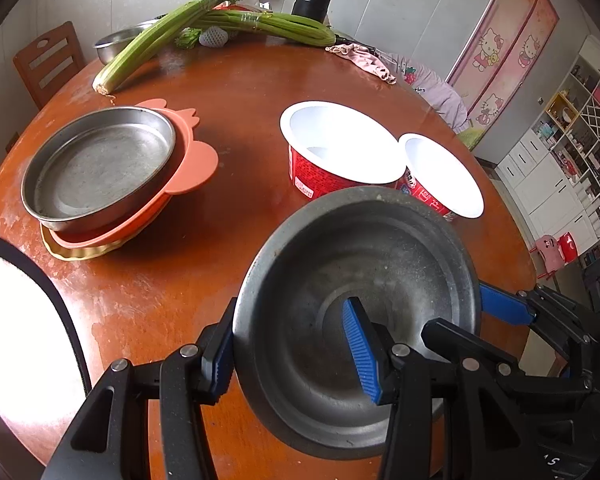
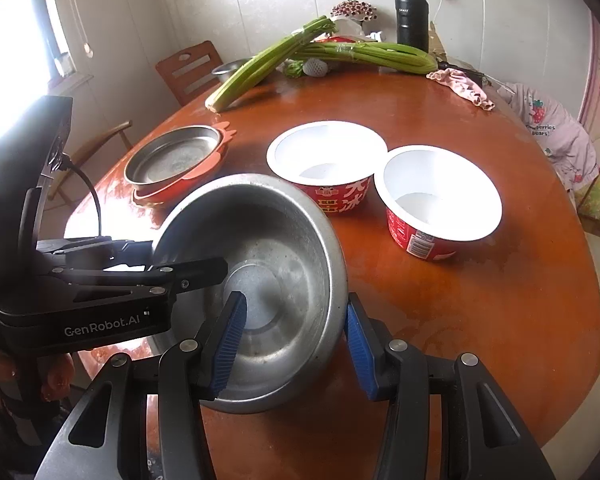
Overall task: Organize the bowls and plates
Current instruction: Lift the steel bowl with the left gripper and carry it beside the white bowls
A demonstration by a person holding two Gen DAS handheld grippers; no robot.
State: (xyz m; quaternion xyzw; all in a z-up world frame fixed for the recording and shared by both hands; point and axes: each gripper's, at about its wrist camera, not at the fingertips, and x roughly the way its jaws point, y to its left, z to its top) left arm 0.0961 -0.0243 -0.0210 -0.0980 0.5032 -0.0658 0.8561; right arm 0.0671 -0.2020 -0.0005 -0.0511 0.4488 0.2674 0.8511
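Both grippers straddle the steel bowl [image 2: 260,280] near the table's [image 1: 240,120] front edge — left gripper [image 1: 296,356] and right gripper [image 2: 292,344] each have one finger inside the rim, one outside, spread wide, not clamping. Two red paper bowls [image 2: 328,160] sit just behind; stacked plates [image 1: 100,164] further left.

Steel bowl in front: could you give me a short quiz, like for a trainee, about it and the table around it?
1. True or false: the left claw and the right claw each have one finger inside the steel bowl and one outside.
2. How many red paper bowls stand on the table?
3. The steel plate rests on: A) an orange plate, B) the celery, C) a chair.
Key: 1 true; 2 two; 3 A.
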